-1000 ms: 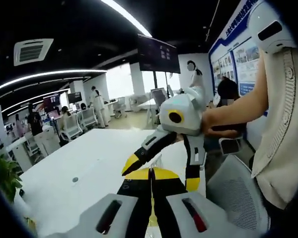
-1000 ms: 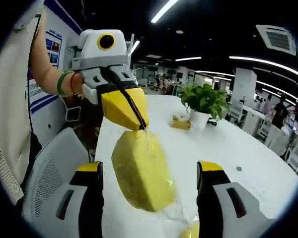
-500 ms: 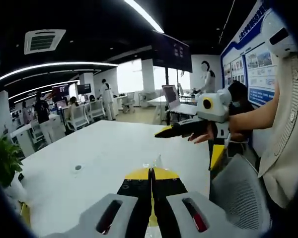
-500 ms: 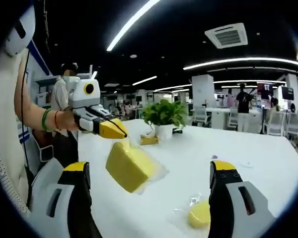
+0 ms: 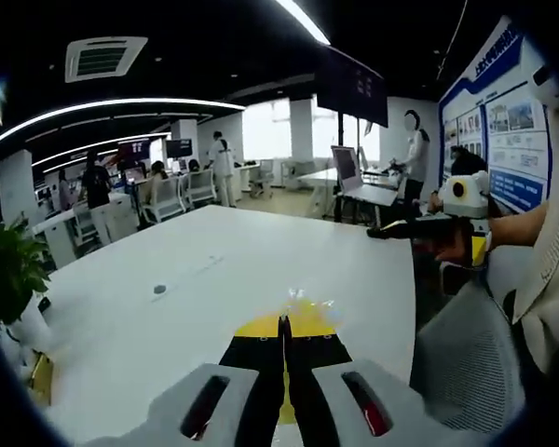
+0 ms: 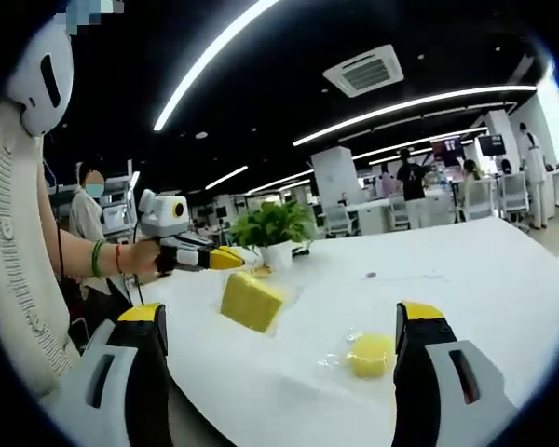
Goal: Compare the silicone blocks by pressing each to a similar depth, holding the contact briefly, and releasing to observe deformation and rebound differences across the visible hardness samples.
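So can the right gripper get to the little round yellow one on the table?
Probably yes. The right gripper has its jaws wide open, and the round yellow block lies on the white table just ahead, between them, with nothing in front of it.

In the left gripper view the left gripper [image 5: 282, 328] has its jaws pressed together, a corner of clear wrap pinched at the tips. In the right gripper view it [image 6: 225, 258] is held out level by the person's left hand [image 6: 146, 258], bracelets on the wrist. The right gripper [image 6: 279, 317] has its jaws spread wide apart; in the left gripper view it [image 5: 391, 230] is held level at far right by the right hand [image 5: 456, 246].
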The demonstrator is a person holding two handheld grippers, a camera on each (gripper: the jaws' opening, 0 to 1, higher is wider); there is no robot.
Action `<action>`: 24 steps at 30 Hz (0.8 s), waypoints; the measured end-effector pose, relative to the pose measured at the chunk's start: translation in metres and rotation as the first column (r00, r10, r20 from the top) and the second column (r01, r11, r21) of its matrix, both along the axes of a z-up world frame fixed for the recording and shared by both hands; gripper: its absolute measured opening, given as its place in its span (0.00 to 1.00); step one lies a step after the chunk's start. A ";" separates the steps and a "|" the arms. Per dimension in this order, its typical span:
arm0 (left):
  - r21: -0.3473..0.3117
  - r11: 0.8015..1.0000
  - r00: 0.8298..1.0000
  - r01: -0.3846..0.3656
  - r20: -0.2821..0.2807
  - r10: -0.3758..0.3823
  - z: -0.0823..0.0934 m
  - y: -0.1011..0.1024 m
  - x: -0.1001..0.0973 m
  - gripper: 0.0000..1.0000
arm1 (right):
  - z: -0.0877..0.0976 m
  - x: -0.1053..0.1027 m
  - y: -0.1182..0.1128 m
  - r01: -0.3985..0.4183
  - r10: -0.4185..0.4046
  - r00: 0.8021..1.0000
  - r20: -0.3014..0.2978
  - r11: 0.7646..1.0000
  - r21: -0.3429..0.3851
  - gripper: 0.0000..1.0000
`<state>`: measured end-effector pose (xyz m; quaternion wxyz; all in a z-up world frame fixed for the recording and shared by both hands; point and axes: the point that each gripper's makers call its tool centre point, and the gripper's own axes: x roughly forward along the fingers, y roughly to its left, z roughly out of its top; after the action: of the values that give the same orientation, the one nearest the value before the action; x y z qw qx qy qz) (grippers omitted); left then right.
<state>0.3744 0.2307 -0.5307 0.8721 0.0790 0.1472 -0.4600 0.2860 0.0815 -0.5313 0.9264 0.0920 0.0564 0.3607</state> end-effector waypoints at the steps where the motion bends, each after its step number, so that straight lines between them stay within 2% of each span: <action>1: 0.007 1.000 1.000 -0.004 0.006 0.004 -0.002 0.000 0.001 0.00 | -0.001 -0.002 -0.002 0.005 -0.005 1.000 -0.005 1.000 0.002 0.96; 6: 0.028 1.000 1.000 -0.006 -0.014 0.007 -0.018 -0.001 0.006 0.00 | -0.010 -0.007 -0.015 0.029 -0.029 0.999 -0.024 1.000 -0.007 0.95; 11: 0.031 0.999 0.999 -0.014 -0.031 0.014 -0.032 -0.001 0.012 0.00 | -0.007 -0.010 -0.022 0.038 -0.038 0.999 -0.018 0.999 0.002 0.93; 15: 0.033 0.999 0.999 -0.014 -0.051 0.016 -0.043 -0.001 0.015 0.00 | -0.012 -0.010 -0.026 0.038 -0.039 0.999 -0.033 0.999 -0.026 0.93; 18: 0.033 0.999 0.997 -0.011 -0.071 0.013 -0.051 0.000 0.019 0.00 | -0.017 -0.008 -0.027 0.040 -0.042 0.998 -0.051 0.999 -0.035 0.92; 19: 0.024 1.000 0.995 -0.010 -0.095 0.013 -0.055 0.001 0.020 0.00 | -0.018 -0.008 -0.027 0.041 -0.043 0.998 -0.055 0.999 -0.036 0.92; 21: 0.022 1.000 0.995 -0.013 -0.097 0.015 -0.060 0.002 0.026 0.00 | -0.020 -0.007 -0.026 0.041 -0.043 0.997 -0.068 0.999 -0.029 0.91; 24: 0.061 0.998 0.996 -0.011 -0.091 0.016 -0.070 0.006 0.033 0.00 | -0.021 -0.004 -0.024 0.038 -0.041 0.996 -0.076 0.999 -0.032 0.90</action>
<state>0.4073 0.2364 -0.6009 0.8647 0.0833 0.2016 -0.4526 0.2816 0.0571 -0.5520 0.9318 0.0927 0.0957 0.3376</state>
